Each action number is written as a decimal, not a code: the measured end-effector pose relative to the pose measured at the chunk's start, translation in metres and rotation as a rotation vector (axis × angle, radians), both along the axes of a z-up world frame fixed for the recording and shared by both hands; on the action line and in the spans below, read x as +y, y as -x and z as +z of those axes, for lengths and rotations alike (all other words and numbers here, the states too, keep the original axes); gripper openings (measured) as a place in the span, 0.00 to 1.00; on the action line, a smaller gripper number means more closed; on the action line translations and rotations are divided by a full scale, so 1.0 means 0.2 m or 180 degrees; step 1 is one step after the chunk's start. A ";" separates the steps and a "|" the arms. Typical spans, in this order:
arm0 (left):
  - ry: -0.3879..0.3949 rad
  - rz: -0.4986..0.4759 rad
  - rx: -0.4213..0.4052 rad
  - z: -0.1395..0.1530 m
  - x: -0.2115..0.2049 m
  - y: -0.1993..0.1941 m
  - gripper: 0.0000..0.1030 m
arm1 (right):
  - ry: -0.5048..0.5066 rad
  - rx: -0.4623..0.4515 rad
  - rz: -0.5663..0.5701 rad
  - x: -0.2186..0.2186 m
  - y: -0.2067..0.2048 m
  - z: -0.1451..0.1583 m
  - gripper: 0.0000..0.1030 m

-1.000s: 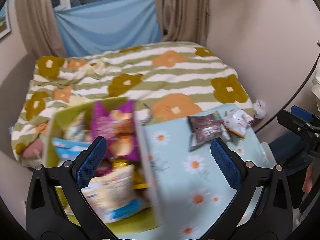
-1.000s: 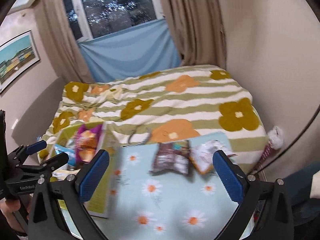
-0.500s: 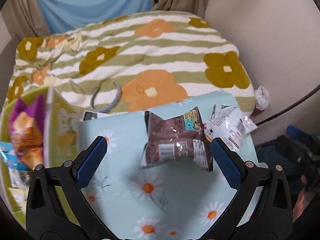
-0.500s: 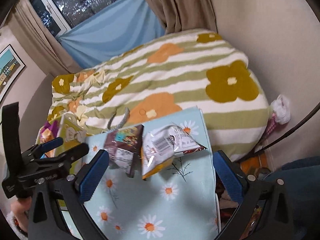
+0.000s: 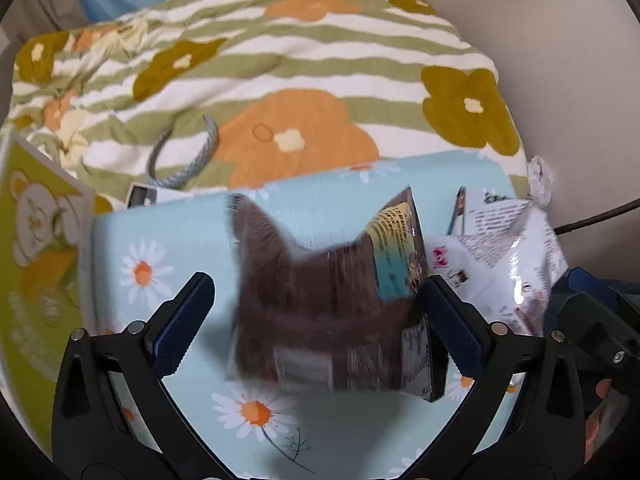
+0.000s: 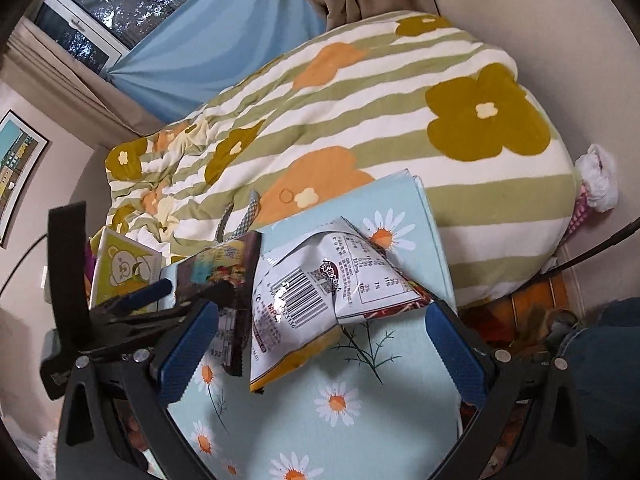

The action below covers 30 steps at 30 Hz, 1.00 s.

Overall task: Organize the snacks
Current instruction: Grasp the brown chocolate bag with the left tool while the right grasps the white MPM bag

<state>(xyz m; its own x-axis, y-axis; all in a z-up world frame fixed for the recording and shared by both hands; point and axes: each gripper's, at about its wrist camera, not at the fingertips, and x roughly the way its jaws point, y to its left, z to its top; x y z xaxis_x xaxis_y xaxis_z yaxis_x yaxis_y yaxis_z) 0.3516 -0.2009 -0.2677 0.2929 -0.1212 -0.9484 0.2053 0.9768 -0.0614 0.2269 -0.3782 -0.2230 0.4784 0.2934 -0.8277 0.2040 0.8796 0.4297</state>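
Note:
A brown snack packet point(image 5: 332, 312) lies on the light blue daisy-print surface point(image 5: 168, 232), between the wide-open fingers of my left gripper point(image 5: 316, 312). It also shows in the right wrist view point(image 6: 224, 280). A white snack packet point(image 6: 320, 296) with a barcode lies just right of it, between the open fingers of my right gripper point(image 6: 320, 340); it shows at the right in the left wrist view point(image 5: 508, 256). The left gripper point(image 6: 152, 300) appears at the left of the right wrist view. A green bear-print snack box point(image 5: 36, 264) stands at the far left.
A bed with a green-striped flower duvet point(image 6: 360, 100) lies behind the daisy surface. A grey cord loop point(image 5: 188, 160) rests on the duvet near the surface's back edge. A wall is on the right, with a white tuft point(image 6: 598, 178) and a cable by it.
Both grippers have moved forward and down toward the two packets. The left swung right, away from the snack box, and now brackets the brown packet; the right now brackets the white one.

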 end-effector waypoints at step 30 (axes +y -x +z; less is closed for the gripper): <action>0.0137 0.0191 -0.0024 0.03 0.24 0.09 0.72 | -0.0101 0.0073 0.0173 0.10 -0.20 -0.13 0.65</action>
<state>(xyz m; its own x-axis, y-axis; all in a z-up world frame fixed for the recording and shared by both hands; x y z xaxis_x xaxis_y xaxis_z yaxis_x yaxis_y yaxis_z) 0.3334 -0.1529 -0.2622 0.3081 -0.1437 -0.9404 0.1470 0.9838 -0.1021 0.2671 -0.3589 -0.2498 0.4421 0.3447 -0.8281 0.1663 0.8757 0.4533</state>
